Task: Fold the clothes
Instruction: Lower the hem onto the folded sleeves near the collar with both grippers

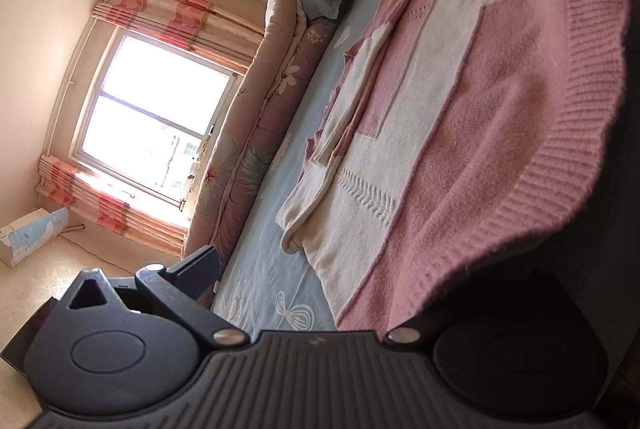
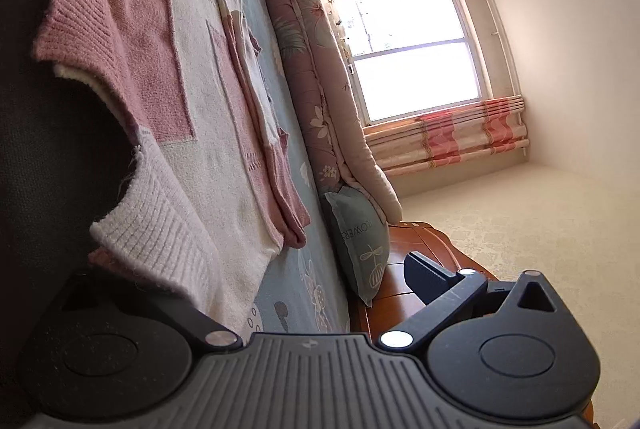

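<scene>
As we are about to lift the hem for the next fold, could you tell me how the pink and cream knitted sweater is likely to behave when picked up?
The sweater will probably be floppy: its ribbed hem already waves and droops. The fuzzy knit likely grips rather than slips. The sleeve folded on top may slide off if tilted.

Daylight enters through the window (image 1: 156,117) (image 2: 412,49), which is overexposed to white glare. Fisheye distortion bends the walls and curtains (image 2: 448,141). Frame edges fall into dark shadow; near knitwear (image 1: 520,117) appears slightly soft.
</scene>
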`<action>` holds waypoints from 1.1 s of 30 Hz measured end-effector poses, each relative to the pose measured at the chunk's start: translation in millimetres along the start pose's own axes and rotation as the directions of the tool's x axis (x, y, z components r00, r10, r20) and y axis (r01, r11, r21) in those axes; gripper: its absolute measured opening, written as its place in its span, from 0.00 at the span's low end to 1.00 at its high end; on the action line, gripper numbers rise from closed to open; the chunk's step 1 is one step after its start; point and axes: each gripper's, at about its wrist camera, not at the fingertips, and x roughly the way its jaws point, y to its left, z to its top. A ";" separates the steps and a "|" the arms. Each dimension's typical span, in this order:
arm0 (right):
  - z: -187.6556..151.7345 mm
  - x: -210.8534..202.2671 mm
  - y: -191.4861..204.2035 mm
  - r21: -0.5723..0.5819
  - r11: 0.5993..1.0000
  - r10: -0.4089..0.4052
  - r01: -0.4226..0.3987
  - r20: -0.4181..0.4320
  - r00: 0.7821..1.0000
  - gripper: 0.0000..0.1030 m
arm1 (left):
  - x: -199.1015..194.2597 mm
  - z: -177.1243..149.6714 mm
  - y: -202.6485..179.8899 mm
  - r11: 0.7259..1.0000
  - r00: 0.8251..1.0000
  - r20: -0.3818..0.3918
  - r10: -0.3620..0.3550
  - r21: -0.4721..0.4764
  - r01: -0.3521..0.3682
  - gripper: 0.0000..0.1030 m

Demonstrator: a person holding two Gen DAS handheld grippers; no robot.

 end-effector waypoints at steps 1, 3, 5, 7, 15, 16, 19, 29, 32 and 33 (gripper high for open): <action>0.7 1.2 0.1 0.002 1.000 0.003 -0.003 -0.005 1.000 1.00 | -0.6 0.0 0.6 1.000 1.000 0.003 0.012 -0.010 -0.012 1.00; 1.2 2.8 1.7 0.000 1.000 -0.020 0.020 -0.008 1.000 1.00 | -2.9 -0.5 2.2 0.998 0.999 0.009 0.046 -0.039 -0.046 1.00; 0.8 4.1 0.4 0.011 0.999 -0.039 0.039 -0.012 0.999 1.00 | -3.4 -1.6 5.3 0.997 0.999 0.004 0.053 -0.064 -0.052 1.00; 0.8 6.1 -2.3 0.026 0.998 -0.053 0.053 -0.016 0.998 1.00 | -1.2 -2.9 8.1 0.995 0.998 -0.006 0.060 -0.075 -0.061 1.00; 3.5 16.9 -12.8 0.060 0.990 -0.126 0.129 -0.038 0.991 1.00 | 6.5 -4.3 17.2 0.988 0.996 -0.050 0.072 -0.134 -0.078 1.00; 4.2 17.7 -12.9 0.063 0.991 -0.115 0.117 -0.042 0.993 1.00 | 6.0 -5.2 14.4 0.992 0.999 -0.041 0.036 -0.120 -0.041 1.00; 1.6 15.5 -3.9 0.025 0.999 -0.029 0.029 -0.030 0.999 1.00 | 5.8 -7.6 3.5 0.998 1.000 -0.027 -0.014 -0.057 0.012 1.00; 2.9 19.2 2.1 0.038 0.999 -0.017 0.018 -0.045 0.999 1.00 | 10.6 -3.6 0.0 0.993 0.995 -0.020 -0.102 -0.062 0.101 0.97; 3.0 19.0 0.9 0.026 0.999 -0.044 0.045 -0.038 0.998 1.00 | 11.2 -3.8 5.3 0.996 0.998 -0.024 -0.055 -0.069 0.053 0.98; 2.7 19.5 -0.7 0.034 0.998 -0.059 0.061 -0.042 0.997 1.00 | 11.0 -4.3 8.4 0.996 0.999 -0.023 -0.035 -0.081 0.033 0.98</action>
